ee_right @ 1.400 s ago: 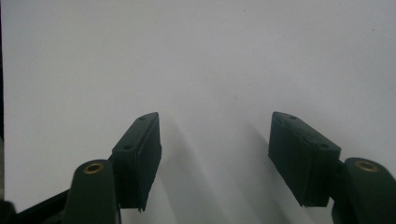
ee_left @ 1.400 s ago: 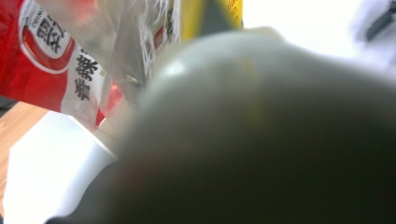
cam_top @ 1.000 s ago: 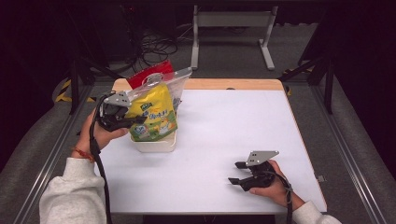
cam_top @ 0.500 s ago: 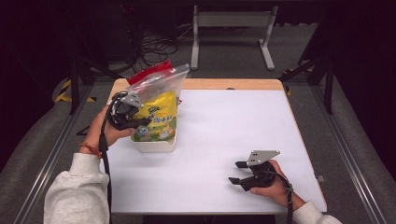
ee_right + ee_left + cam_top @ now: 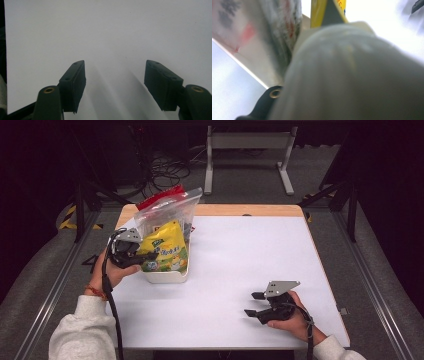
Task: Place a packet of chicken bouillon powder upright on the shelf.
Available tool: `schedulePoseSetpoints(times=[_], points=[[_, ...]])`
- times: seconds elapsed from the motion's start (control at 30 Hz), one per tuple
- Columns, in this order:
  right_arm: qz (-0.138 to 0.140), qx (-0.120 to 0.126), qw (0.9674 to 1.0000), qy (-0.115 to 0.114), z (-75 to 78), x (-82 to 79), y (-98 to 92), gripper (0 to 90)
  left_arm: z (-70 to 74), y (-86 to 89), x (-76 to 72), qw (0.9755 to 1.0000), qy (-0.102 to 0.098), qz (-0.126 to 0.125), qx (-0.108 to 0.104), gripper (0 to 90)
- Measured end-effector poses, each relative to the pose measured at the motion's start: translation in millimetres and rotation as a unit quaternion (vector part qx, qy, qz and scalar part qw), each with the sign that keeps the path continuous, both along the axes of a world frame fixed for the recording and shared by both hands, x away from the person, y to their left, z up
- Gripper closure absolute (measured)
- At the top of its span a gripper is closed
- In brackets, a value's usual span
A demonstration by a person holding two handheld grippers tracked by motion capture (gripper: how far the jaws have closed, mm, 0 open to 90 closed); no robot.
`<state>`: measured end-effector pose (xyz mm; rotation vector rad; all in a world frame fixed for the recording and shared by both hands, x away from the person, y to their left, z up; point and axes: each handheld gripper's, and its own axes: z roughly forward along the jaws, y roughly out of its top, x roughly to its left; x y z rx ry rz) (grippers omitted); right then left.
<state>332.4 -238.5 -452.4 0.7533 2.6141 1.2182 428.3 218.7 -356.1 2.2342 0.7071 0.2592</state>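
Yellow snack packet (image 5: 165, 251): left of frame centre, standing in white tub (image 5: 167, 276), clamped by left gripper (image 5: 134, 256). Right gripper (image 5: 256, 304): lower right, jaws apart, empty, on white table (image 5: 240, 255).

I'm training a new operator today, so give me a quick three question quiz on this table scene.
1. True or false: the right gripper holds the yellow packet.
2. Which gripper is at the white tub: A left, B right?
3. Fill in: behind the yellow packet stands a clear ____ with a red top.

Key:
1. False. Its jaws stand open over bare table, with nothing between them.
2. A. The left gripper is shut on the yellow packet at the tub.
3. Bag.
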Motion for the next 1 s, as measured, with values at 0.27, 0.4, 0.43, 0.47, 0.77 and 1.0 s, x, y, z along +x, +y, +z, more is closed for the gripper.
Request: schedulePoseSetpoints(times=[0.27, 0.4, 0.43, 0.47, 0.77, 1.0], points=[[0.001, 0.002, 1.0000, -0.006, 3.2, -1.2, -0.4, 33.9, -8.0, 1.7, -5.4, 0.9995, -0.018, 0.013, -0.021, 89.4], [0.002, 0.001, 1.0000, -0.006, 2.9, -0.9, -0.5, 33.9, -15.8, 3.1, -9.7, 0.9976, -0.042, 0.028, -0.047, 88.9], [0.002, 0.001, 1.0000, -0.006, 2.9, -0.9, -0.5, 33.9, -15.8, 3.1, -9.7, 0.9976, -0.042, 0.028, -0.047, 88.0], [0.003, 0.001, 1.0000, -0.006, 2.9, -1.0, -0.2, 33.9, -17.8, 3.5, -10.8, 0.9968, -0.050, 0.031, -0.054, 88.0], [0.004, 0.000, 1.0000, -0.006, 3.4, -1.1, 0.7, 33.9, -31.0, 3.6, -19.7, 0.9907, -0.095, 0.042, -0.089, 87.6], [0.004, 0.000, 0.9999, -0.011, 4.4, -1.5, 0.7, 34.0, -40.2, 6.4, -19.4, 0.9874, -0.095, 0.051, -0.115, 88.9]])
